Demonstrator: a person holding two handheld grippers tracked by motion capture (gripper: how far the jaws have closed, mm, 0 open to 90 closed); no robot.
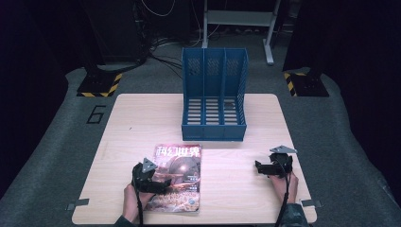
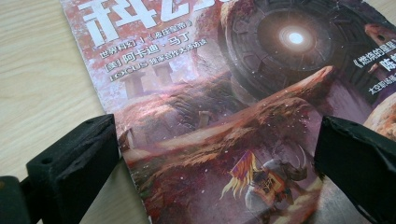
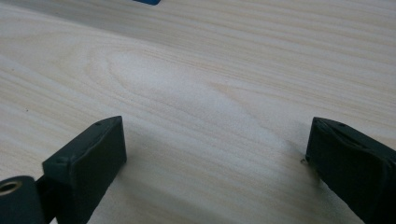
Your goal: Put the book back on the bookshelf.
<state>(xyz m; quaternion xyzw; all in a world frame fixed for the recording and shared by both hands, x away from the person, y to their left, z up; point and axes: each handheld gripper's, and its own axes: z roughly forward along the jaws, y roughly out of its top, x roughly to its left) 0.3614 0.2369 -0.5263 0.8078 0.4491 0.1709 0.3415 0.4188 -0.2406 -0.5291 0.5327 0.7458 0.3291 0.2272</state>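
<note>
Pale wood-grain tabletop carries one glossy, flat red-covered magazine and one blue slotted plastic file rack with three compartments. Left gripper straddles the magazine's edge, jaws apart; right gripper gapes over bare wood.

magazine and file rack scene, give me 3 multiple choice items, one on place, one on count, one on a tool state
1. Where does the magazine lie?
A. inside the rack
B. flat on the table, nearer the person than the rack
C. on the floor

2. How many slots has the blue file rack?
A. two
B. three
C. five

3. How do the left tool's jaws stand?
A. open over the magazine's left edge
B. shut on the rack
C. shut on a pen

Key: B, high view shows it flat; B, two dividers; A, jaws wide apart.
</note>
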